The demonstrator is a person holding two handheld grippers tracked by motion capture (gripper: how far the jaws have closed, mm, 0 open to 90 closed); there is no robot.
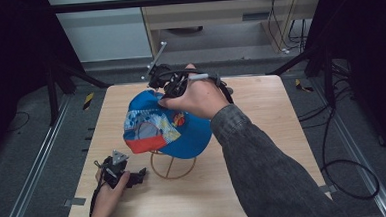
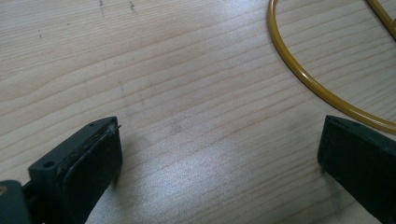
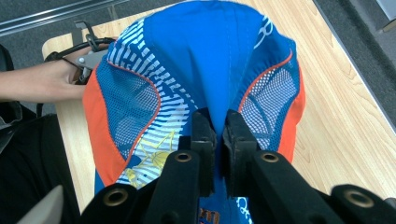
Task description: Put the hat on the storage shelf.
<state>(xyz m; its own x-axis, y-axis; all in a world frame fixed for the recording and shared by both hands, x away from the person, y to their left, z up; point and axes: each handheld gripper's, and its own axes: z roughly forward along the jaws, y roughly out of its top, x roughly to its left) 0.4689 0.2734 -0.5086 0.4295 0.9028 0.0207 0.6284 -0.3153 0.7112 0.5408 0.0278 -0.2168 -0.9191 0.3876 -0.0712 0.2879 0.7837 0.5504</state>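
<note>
A blue cap (image 1: 167,127) is sitting on a yellow wire stand (image 1: 173,165) in the middle of the wooden worktop (image 1: 263,150). The cap is showing orange edges, see-through mesh sides and white stripes, with a small orange and yellow picture on it. There are some white marks and orange letters on the cloth, but they are too small and too cut off to read.

The right tool (image 3: 218,135) is reaching over the far side of the cap. Its two black jaws are pressing close together and pinching a fold of the blue cloth on top of the cap. In the high view the person's right hand (image 1: 198,95) is holding this tool above the cap, and a grey sleeve (image 1: 269,159) is covering the arm.

The left tool (image 2: 219,154) is resting low on the worktop, just beside the round foot of the wire stand. Its jaws are spreading wide apart, with bare wood between them and nothing in them. In the high view the left hand (image 1: 108,193) is holding it near the front left corner of the worktop.

A black cable (image 1: 350,180) is lying on the grey floor (image 1: 28,147) to the right of the worktop.
</note>
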